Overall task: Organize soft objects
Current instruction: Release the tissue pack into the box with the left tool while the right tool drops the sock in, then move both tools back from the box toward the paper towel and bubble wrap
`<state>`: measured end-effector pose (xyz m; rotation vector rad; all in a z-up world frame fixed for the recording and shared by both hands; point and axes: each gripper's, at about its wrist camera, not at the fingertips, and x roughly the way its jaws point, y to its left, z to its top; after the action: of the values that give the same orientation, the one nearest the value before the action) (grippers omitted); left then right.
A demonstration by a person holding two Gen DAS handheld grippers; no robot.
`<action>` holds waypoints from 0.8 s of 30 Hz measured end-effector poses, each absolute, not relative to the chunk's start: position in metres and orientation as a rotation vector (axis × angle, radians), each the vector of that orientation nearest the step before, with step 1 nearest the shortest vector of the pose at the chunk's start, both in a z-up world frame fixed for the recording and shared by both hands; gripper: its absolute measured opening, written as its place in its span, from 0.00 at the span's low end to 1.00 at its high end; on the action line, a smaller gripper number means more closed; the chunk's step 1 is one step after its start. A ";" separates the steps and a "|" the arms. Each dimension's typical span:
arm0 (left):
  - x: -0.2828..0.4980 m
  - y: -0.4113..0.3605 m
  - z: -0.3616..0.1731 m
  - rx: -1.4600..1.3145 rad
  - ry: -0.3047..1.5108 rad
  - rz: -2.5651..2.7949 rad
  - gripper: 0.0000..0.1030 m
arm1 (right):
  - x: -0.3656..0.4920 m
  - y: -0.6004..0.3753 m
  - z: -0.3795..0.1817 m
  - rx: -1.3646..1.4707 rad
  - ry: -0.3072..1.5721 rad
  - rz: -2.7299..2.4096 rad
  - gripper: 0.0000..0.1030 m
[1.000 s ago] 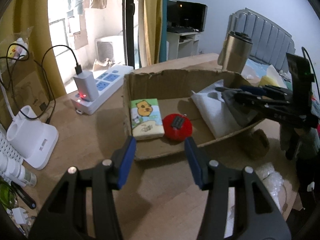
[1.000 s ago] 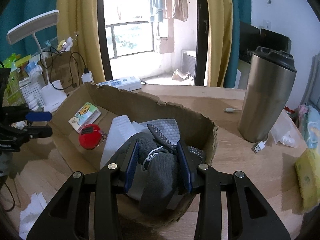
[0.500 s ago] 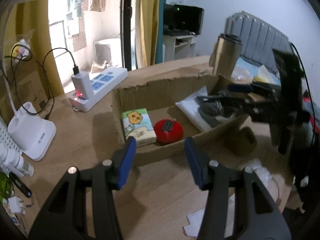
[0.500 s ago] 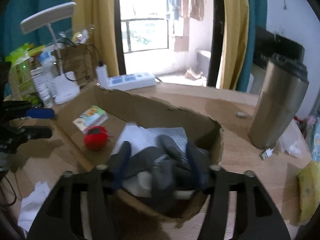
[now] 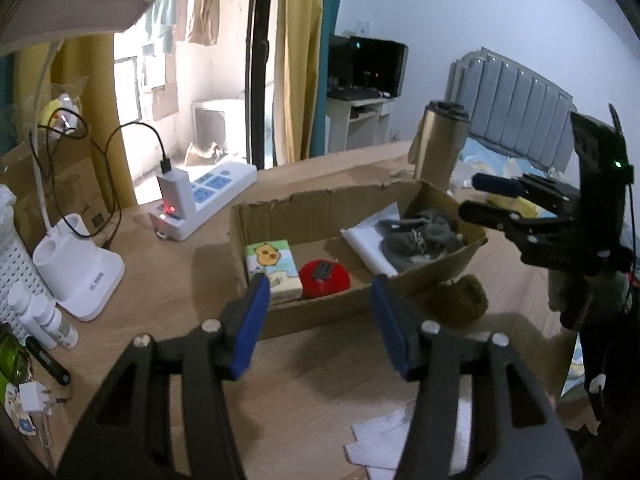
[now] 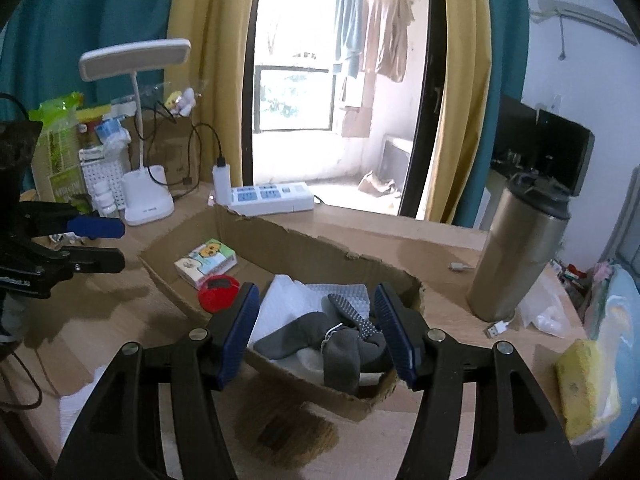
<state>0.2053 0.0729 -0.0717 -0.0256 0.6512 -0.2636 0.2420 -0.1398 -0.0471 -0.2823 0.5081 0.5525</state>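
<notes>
An open cardboard box [image 5: 320, 208] lies on the wooden desk. It holds a cartoon tissue pack [image 5: 272, 266], a red round pouch [image 5: 324, 280], a white cloth [image 5: 366, 248] and grey socks [image 5: 420, 236]. My left gripper [image 5: 320, 324] hovers in front of the box's near wall; its jaws are opening, with nothing between them. My right gripper [image 6: 318, 332] is open above the box's [image 6: 280, 240] end, clear of the grey socks [image 6: 332, 344] that lie loose below it. In the left wrist view the right gripper [image 5: 486, 198] shows empty, spread fingers.
A steel tumbler [image 6: 516, 256] stands right of the box, with a power strip [image 6: 272, 196] and a lamp base [image 6: 148, 200] behind it. A brown fuzzy lump [image 5: 460, 300] sits by the box's corner. White tissue [image 5: 400, 436] and a yellow sponge [image 6: 584, 392] lie nearby.
The right gripper opened, let the grey socks drop into the box, and pulled back and up. The left gripper drew back from the box and its jaws widened.
</notes>
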 end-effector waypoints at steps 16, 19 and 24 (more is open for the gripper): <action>0.155 0.078 -0.050 -0.146 0.568 -0.261 0.73 | 0.175 -0.146 -0.021 -0.228 0.462 0.579 0.63; 0.144 0.077 -0.049 -0.165 0.560 -0.260 0.74 | 0.163 -0.147 -0.023 -0.211 0.474 0.587 0.64; 0.136 0.071 -0.055 -0.197 0.581 -0.277 0.75 | 0.146 -0.147 -0.029 -0.210 0.505 0.621 0.64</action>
<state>0.1358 0.0708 -0.0554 -0.1974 0.5807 -0.2765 0.1458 -0.1474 -0.0292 -0.2100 0.5051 0.6207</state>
